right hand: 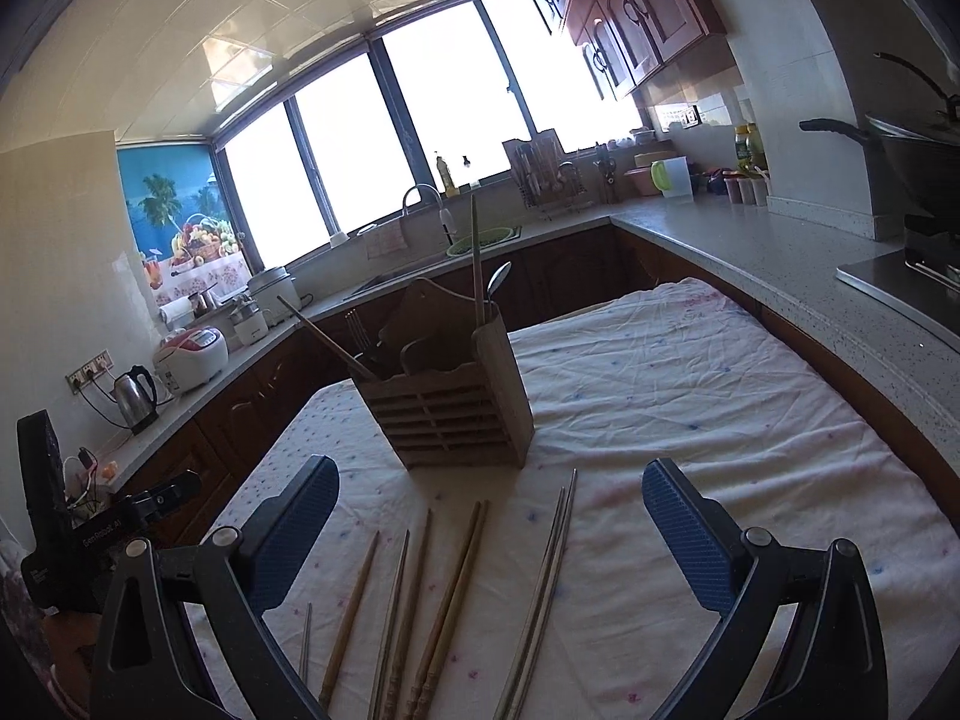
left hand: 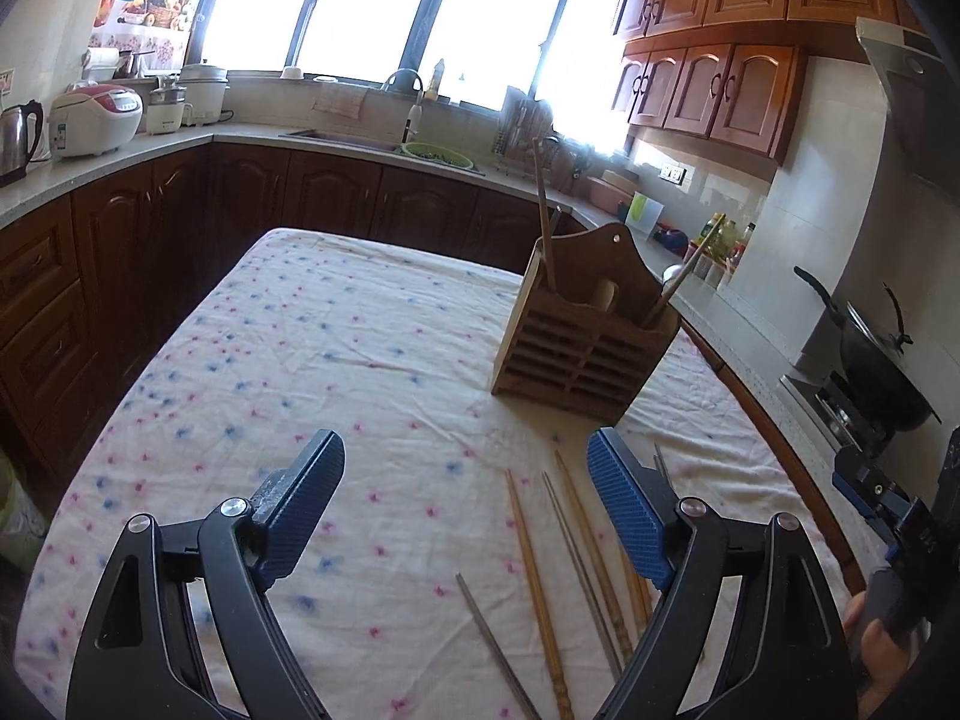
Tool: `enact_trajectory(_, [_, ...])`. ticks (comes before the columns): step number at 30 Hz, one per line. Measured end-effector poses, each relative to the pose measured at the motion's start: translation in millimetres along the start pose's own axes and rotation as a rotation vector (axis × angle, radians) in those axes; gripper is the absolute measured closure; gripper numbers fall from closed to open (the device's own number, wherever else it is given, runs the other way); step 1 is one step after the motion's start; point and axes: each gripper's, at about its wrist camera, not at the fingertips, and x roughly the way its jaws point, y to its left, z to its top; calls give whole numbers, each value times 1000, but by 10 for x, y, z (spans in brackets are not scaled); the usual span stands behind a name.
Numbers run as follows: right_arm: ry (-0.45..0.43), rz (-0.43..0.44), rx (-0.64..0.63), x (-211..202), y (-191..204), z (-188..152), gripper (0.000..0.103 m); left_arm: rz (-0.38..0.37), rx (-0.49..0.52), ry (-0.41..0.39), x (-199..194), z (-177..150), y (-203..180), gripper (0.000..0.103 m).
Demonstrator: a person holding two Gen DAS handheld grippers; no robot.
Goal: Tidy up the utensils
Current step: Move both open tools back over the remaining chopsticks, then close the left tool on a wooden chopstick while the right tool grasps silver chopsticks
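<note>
Looking through the left wrist view first: left gripper (left hand: 465, 504) spread wide, empty, hovering above the flowered tablecloth (left hand: 336, 348) near its front edge. Loose chopsticks (left hand: 540, 576) lying fanned on the cloth at the front-right, partly under the right-hand finger. Wooden utensil holder (left hand: 585, 339) standing upright toward the right edge, further back; 1 tall stick upright at its left end, another leaning out at the right, a pale object in between too unclear to name. Best approach, probably: drop low, straddle 1 chopstick near its middle, close square across it, lift level.

Turning to the right wrist view: right gripper (right hand: 489, 528) also wide and empty, chopsticks (right hand: 447, 594) directly between and below its fingers, roughly 8 visible, a grey pair set slightly apart on the right. Holder (right hand: 453, 402) just beyond their tips, carrying 1 upright stick, a spoon (right hand: 499, 279), a leaning stick and a fork (right hand: 358, 330). Worth taking sticks singly, since neighbours lie close.
</note>
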Motion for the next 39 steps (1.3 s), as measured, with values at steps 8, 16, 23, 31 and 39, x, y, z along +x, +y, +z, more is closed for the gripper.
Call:
enact_trajectory(8, [57,-27,-1,-22,-59,-237,1,18,-24,78,8,-256,88,18])
enact_trajectory(16, [81,-36,13,-13,-115,-315,1,29,-9,110,32,-288,67,18])
enact_trajectory(23, [111,-34,5,91,-109,-316,7,22,20,164,205,-274,-56,18])
enact_trajectory(31, [165,-46,13,373,-178,-230,35,5,75,241,500,-234,-258,19])
enact_trajectory(39, [292,-79,38,872,-338,-243,58,-13,95,336,879,-206,-391,36])
